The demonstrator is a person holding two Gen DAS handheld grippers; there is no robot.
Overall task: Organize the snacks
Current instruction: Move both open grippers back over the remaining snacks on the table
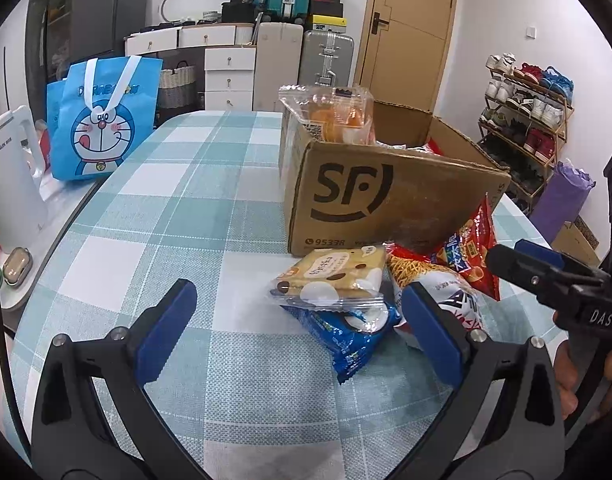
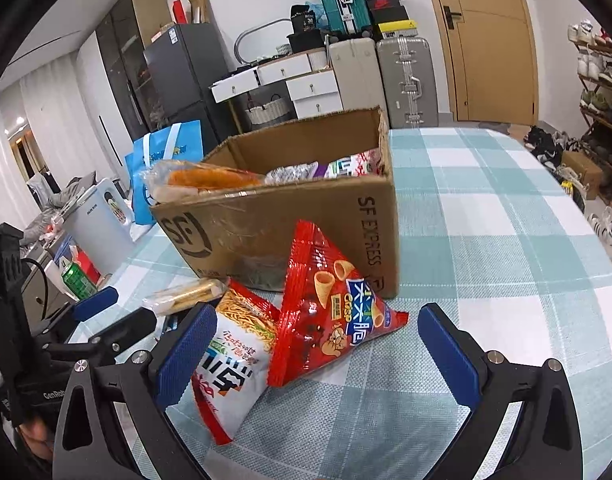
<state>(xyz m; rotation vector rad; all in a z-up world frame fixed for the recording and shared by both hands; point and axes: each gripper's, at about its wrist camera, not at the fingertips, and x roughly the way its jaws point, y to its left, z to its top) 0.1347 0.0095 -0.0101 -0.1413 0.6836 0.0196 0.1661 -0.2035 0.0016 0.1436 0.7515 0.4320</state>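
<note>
An open cardboard box [image 1: 389, 200] [image 2: 290, 220] stands on the checked tablecloth, with snack packs inside and a clear bread pack [image 1: 333, 114] [image 2: 202, 182] leaning at one corner. In front of it lie a cookie pack [image 1: 329, 276], a blue packet [image 1: 345, 338], a white noodle-snack bag [image 2: 234, 360] and a red crisp bag [image 2: 329, 312]. My left gripper [image 1: 294, 324] is open just short of the cookie and blue packs. My right gripper [image 2: 313, 352] is open with the noodle bag and red bag between its fingers; it also shows in the left wrist view [image 1: 545, 276].
A blue cartoon tote bag [image 1: 102, 120] and a white kettle [image 1: 10, 176] stand at the table's left edge. A green can [image 2: 78, 282] sits left of the table. A shoe rack [image 1: 525, 120] is at the right, suitcases and drawers behind. A hand [image 1: 569, 380] holds the right gripper.
</note>
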